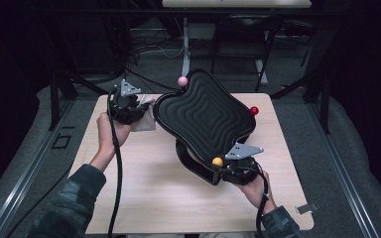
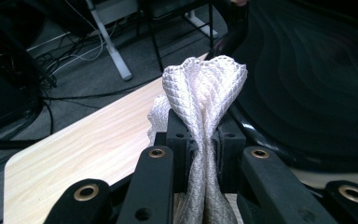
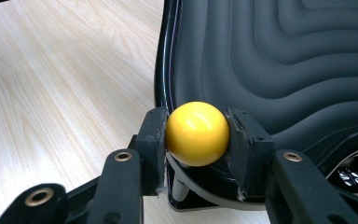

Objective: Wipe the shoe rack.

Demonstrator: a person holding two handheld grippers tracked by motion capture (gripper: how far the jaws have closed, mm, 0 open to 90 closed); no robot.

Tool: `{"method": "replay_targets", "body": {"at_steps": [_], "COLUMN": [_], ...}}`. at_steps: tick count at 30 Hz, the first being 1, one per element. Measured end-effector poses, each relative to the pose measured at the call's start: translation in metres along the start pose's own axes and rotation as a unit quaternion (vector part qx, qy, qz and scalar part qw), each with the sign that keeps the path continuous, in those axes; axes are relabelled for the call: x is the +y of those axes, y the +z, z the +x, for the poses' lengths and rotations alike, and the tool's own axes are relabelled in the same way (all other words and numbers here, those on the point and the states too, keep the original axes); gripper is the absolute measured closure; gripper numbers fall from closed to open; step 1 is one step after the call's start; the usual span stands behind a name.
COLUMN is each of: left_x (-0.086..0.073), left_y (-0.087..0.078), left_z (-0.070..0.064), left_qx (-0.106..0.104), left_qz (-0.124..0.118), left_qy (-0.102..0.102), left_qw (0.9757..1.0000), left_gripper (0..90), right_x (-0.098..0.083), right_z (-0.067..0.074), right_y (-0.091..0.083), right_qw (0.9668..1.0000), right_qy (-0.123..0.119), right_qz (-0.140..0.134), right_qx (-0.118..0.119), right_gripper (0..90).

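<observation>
A black rippled board (image 1: 203,116) stands tilted on a black base in the middle of the wooden table (image 1: 144,188). Knobs stick out from its rim: pink (image 1: 182,81) at the back, red (image 1: 254,110) at the right, yellow (image 1: 218,161) at the front. My right gripper (image 1: 228,166) is shut on the yellow knob (image 3: 197,133), its pads pressing both sides. My left gripper (image 1: 138,110), held left of the board, is shut on a bunched white woven cloth (image 2: 204,107) that rises between its jaws, close to the board's dark surface (image 2: 307,84).
A small metal clip (image 1: 305,208) lies at the table's front right corner. Beyond the far edge are desk legs (image 1: 184,49), chair frames and cables on a grey floor. Dark frame bars stand at both sides.
</observation>
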State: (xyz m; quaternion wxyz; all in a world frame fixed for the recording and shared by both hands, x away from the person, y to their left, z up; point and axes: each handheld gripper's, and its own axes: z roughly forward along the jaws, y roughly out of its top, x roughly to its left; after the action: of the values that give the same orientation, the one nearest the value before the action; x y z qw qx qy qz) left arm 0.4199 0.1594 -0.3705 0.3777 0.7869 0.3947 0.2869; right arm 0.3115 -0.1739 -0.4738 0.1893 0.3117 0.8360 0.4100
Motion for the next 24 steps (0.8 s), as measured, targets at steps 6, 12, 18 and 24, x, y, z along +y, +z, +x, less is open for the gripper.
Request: {"method": "replay_targets", "body": {"at_steps": [6,12,18,24], "left_x": [0.005,0.000,-0.009,-0.020], "left_y": [0.001,-0.003,-0.005,-0.002], "left_z": [-0.006,-0.010,-0.015,-0.022], "left_qx": [-0.012,-0.020,-0.031,-0.043], "left_qz": [-0.002,0.001,0.005,0.009], "left_qy": [0.008,0.014,0.017,0.016], "left_qw": [0.9999,0.9997,0.9994,0.9989], "left_gripper": [79.9,79.9,79.9,79.6], "right_x": [0.000,0.000,0.000,0.000], "right_z": [0.000,0.000,0.000,0.000], "right_y": [0.000,0.000,0.000,0.000], "right_qw": [1.0000,1.0000,1.0000,1.0000], "right_qy": [-0.001,-0.001,-0.001,-0.001], "right_qz": [0.002,0.003,0.003,0.002], "right_qx": [0.000,-0.002,-0.002,-0.002], "right_gripper": [59.9,59.9,59.9,59.9]}}
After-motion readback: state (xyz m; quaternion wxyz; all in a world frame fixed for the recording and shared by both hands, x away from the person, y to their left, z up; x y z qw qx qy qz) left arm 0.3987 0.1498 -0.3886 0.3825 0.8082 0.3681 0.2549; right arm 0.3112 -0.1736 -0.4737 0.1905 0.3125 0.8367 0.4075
